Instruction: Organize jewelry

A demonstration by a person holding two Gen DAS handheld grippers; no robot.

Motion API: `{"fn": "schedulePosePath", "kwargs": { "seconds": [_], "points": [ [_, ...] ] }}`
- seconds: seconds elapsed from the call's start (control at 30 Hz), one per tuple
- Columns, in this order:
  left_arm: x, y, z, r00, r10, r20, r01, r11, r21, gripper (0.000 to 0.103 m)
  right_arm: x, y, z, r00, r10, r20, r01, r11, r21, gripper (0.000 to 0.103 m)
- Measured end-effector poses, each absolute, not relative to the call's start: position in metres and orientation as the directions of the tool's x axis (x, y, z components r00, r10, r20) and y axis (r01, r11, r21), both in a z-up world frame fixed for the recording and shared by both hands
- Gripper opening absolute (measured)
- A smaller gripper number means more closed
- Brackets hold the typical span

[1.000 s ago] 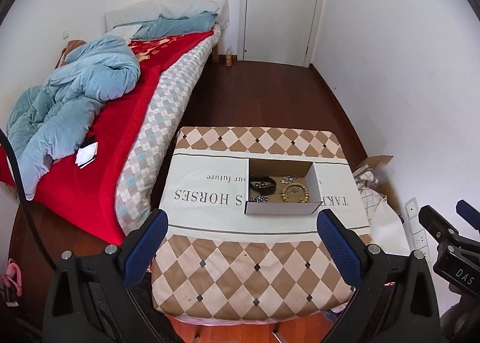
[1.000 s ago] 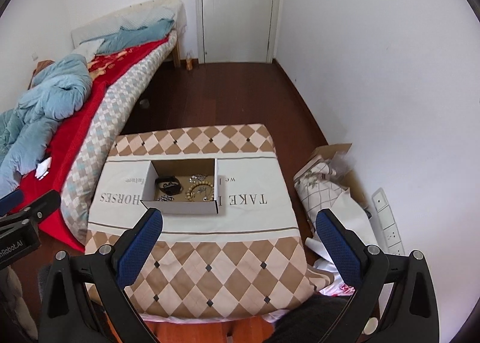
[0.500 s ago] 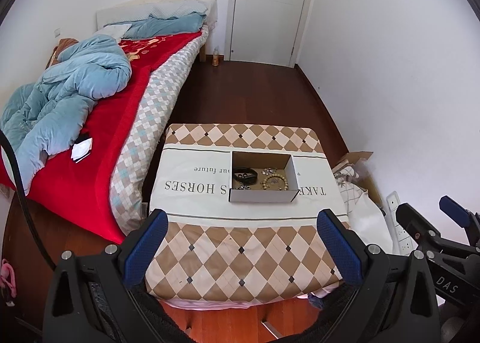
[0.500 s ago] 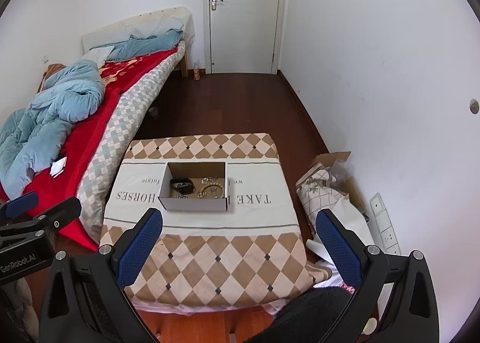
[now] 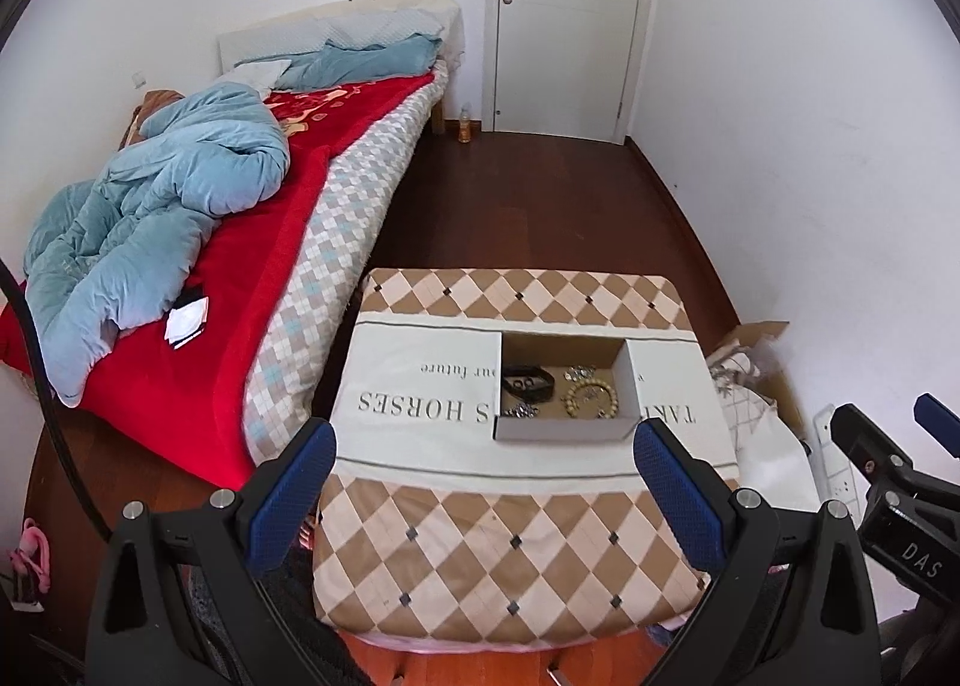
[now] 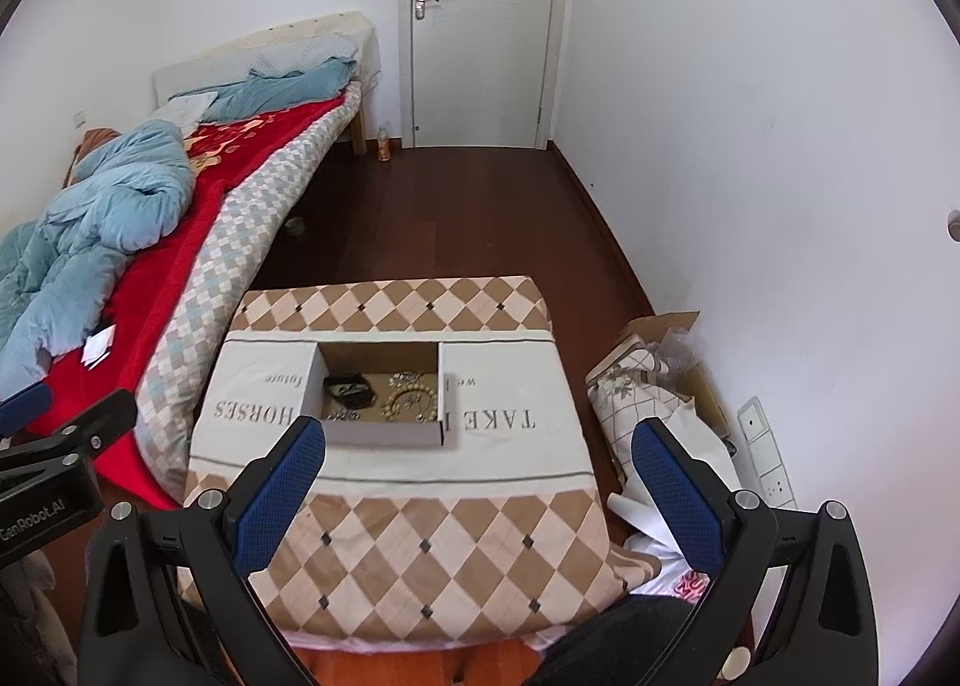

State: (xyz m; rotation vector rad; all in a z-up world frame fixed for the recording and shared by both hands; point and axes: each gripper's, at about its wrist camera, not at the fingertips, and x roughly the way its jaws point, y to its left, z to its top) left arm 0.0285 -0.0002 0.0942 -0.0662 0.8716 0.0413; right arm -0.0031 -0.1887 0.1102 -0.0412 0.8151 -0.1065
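Both the left gripper (image 5: 483, 473) and the right gripper (image 6: 477, 473) hung spread wide and empty, well short of the cardboard box (image 5: 561, 427) of jewelry on the patterned table (image 5: 480, 536), which lay ahead, its long side crosswise, neither arm clearly nearer.

A blue quilt (image 5: 150, 218) lies rumpled on the red bedspread (image 5: 240, 290) near a closed door (image 5: 564, 14).

White walls, dark wood floor (image 5: 540, 206), closed white door (image 5: 570, 14), bed (image 5: 270, 242) along left wall, daylight.
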Motion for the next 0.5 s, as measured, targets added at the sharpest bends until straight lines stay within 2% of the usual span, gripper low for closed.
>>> {"fn": "schedulePosePath", "kwargs": {
  "seconds": [0.5],
  "points": [
    [0.089,-0.001,0.059,0.604,0.044,-0.796,-0.070,0.998,0.001,0.101,0.064,-0.196,0.072,0.620,-0.129,-0.774,0.084,0.992,-0.098,0.103]
  ]
}}
